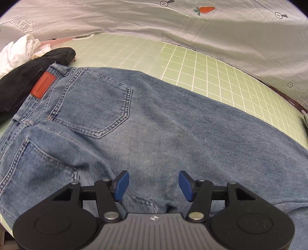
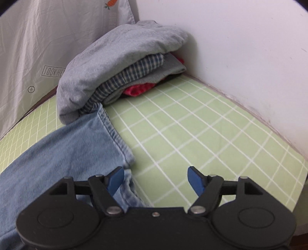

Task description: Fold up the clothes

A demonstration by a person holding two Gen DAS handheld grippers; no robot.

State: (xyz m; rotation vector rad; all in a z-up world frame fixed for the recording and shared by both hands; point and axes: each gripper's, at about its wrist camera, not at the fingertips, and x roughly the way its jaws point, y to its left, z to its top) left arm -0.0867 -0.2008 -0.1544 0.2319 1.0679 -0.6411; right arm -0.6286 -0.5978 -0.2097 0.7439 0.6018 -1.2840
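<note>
While jeans point(image 1: 154, 125) lie flat on bed point(image 2: 192, 134), seat up | left gripper point(image 1: 152, 185) fingers spread, empty, over seat | right gripper point(image 2: 156, 181) fingers spread, empty, beside leg hem point(image 2: 115, 138) | step: pre-fold, judged | next: pinch hem, carry toward waistband point(image 1: 25, 107)

White wall point(image 2: 240, 48) – green checked sheet point(image 2: 192, 134) – grey printed cloth point(image 1: 115, 17).

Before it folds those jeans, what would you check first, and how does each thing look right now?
1. Jeans lying flat, back pockets up: ok.
2. Left gripper open, nothing held: ok.
3. Right gripper open, nothing held: ok.
4. Hem clear of the folded pile: not ok, its far end reaches the pile.
5. Waistband clear of the black garment: cannot tell, they meet.
6. Bare sheet to fold onto: ok.
</note>
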